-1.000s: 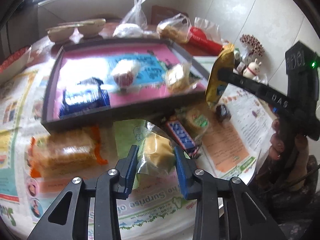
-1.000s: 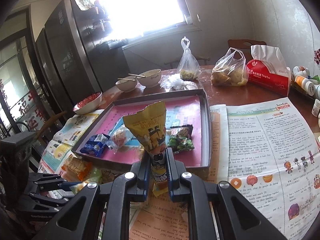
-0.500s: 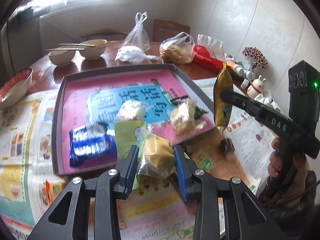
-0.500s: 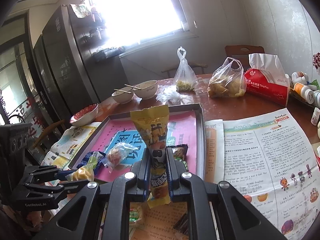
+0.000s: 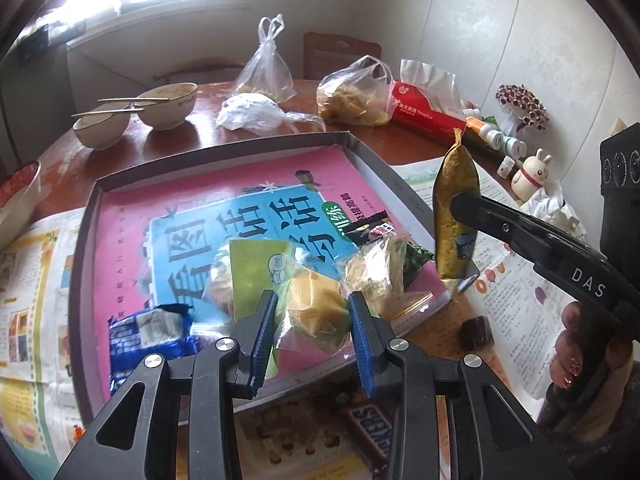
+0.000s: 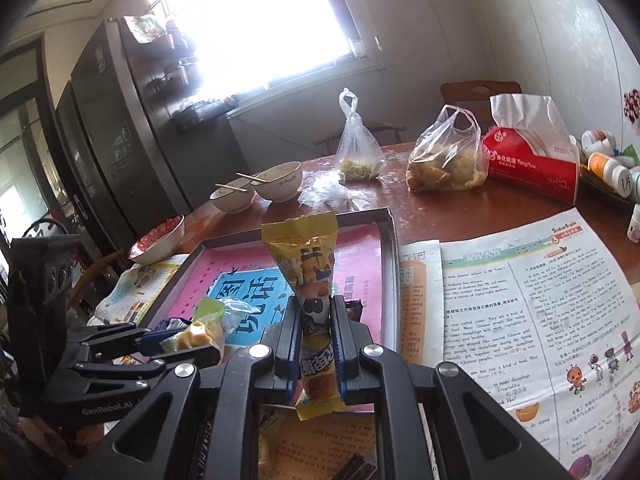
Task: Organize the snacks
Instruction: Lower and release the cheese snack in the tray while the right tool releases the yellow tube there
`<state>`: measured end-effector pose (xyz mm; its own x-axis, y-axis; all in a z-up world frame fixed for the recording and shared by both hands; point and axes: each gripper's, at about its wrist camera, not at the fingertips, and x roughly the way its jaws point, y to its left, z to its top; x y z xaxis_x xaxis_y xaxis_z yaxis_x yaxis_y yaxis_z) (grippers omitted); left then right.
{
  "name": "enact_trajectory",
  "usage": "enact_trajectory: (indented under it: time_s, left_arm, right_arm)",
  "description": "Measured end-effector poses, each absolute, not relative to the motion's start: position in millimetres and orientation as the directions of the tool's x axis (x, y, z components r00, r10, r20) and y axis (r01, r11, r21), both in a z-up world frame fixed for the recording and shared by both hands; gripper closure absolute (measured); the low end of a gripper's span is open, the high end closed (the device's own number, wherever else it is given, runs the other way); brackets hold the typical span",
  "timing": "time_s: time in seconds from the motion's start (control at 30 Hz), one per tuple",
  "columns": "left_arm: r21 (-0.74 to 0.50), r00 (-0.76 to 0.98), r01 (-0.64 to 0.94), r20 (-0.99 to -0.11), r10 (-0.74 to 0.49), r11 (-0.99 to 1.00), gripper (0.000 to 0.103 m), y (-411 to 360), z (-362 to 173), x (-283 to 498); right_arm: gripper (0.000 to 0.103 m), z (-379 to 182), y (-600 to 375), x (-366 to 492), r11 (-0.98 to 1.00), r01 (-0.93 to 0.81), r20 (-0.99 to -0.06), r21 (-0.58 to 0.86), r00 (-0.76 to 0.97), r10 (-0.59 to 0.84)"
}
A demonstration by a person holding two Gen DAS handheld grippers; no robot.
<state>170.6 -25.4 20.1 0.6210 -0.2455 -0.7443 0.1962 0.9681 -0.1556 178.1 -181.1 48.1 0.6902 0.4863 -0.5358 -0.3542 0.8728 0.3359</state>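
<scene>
My left gripper [image 5: 312, 312] is shut on a clear-and-green wrapped yellow cake [image 5: 316, 308] and holds it above the near edge of the grey tray [image 5: 224, 148], which has a pink and blue sheet inside. My right gripper [image 6: 314, 320] is shut on a tall yellow snack packet [image 6: 308, 264], held upright over the tray's near right corner; it also shows in the left wrist view [image 5: 456, 216]. In the tray lie a blue packet [image 5: 148, 332], a clear-wrapped snack [image 5: 376, 268] and a dark packet [image 5: 372, 228].
A Snickers bar [image 5: 368, 428] and a small dark sweet [image 5: 476, 332] lie on the newspaper in front of the tray. Two bowls with chopsticks [image 5: 136, 112], plastic bags [image 5: 352, 96], a red tissue pack [image 5: 428, 108] and small bottles [image 5: 496, 136] stand behind.
Both grippers have risen and moved forward over the tray with their snacks. The left one now hangs above the tray's near edge instead of over the newspaper.
</scene>
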Motion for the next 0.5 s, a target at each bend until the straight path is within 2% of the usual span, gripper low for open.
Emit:
enact_trajectory:
  time_s: [0.5]
  left_arm:
    - [-0.157, 0.606, 0.192, -0.758, -0.243, 0.969, 0.066, -33.4, 10.7, 189.1]
  right_arm:
    - [0.088, 33.4, -178.5, 187.8, 0.876, -0.339, -0.568, 0.343, 0.667, 0.481]
